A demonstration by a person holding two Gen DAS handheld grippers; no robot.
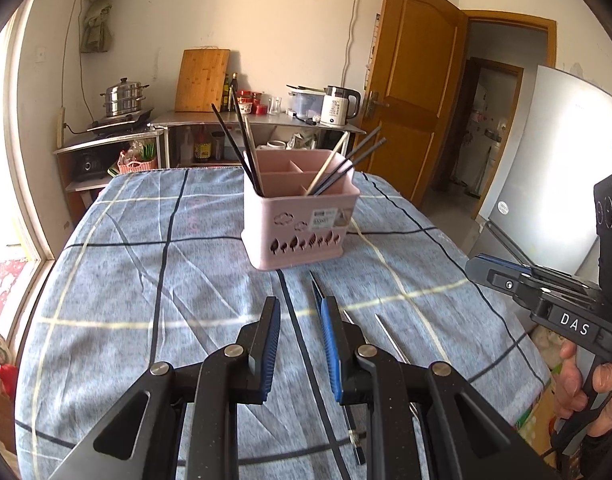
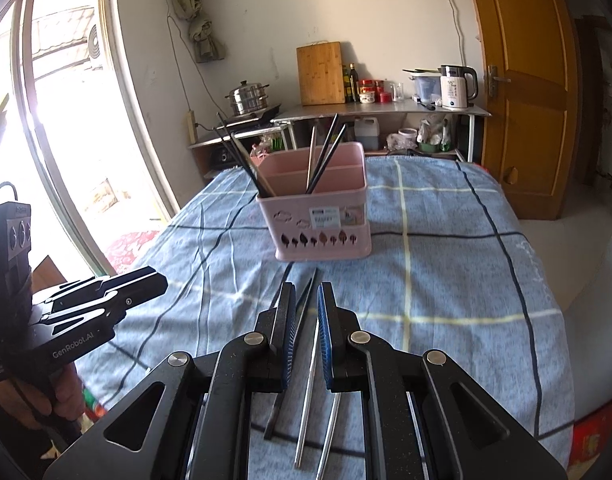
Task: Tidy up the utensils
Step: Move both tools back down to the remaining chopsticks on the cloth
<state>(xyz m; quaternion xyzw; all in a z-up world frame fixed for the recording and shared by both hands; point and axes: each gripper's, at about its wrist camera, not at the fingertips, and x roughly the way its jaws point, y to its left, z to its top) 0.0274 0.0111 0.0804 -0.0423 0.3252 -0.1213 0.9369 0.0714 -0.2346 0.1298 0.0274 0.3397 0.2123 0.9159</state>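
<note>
1. Pink plastic utensil holder (image 1: 299, 216) stands mid-surface on blue checked cloth (image 1: 125, 264), dark chopsticks (image 2: 326, 152) already leaning inside.
2. Loose dark and metal chopsticks (image 2: 308, 384) lie near the front edge, probably awaiting sorting.
3. Left gripper (image 1: 299, 344) and right gripper (image 2: 306, 336): fingers slightly apart, empty, aimed at them.

We see a woven, matt cloth (image 1: 145, 264), blue with pale and dark stripes, creased over the desk. The pink caddy (image 1: 301, 220) looks like smooth plastic with a soft sheen and a paper label (image 1: 325, 216). Near the front edge lie shiny metal chopsticks (image 2: 308, 392) beside a matt black one (image 2: 279, 400). The left tongs (image 1: 299, 344) and right tongs (image 2: 306, 336) show matt black plastic, ribbed blue pads (image 1: 330, 344) and bright metal pivot pins (image 1: 234, 350).
</note>
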